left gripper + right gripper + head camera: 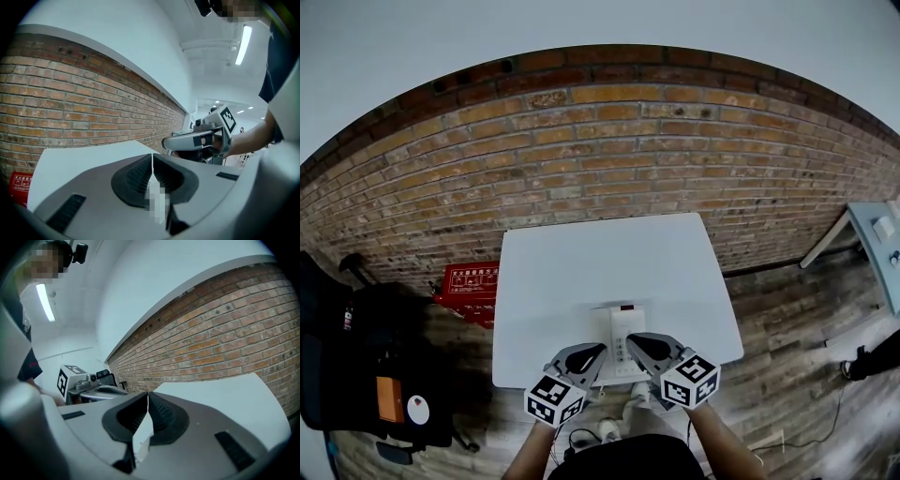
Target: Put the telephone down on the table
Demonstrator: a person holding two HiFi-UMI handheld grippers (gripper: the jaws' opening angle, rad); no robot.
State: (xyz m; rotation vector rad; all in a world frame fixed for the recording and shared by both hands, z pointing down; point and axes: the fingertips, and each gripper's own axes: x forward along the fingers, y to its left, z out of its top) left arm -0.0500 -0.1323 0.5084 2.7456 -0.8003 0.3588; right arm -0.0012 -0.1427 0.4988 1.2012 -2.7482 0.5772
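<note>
The telephone (622, 342) lies on the white tabletop (581, 272), at the edge nearest the person and about midway along it. The telephone is white, with a keypad and a small dark window at its far end.

The left tool (152, 164) is positioned at the left side of the telephone. Its jaws are clenched, pad against pad, and grasp nothing. The right tool (147, 401) is positioned at the right side of the telephone. Its jaws are likewise clenched and grasp nothing. Contact between either tool and the telephone cannot be determined.

A brick wall (609, 150) stands beyond the telephone. A red box (471, 281) sits on the floor to the telephone's left.
</note>
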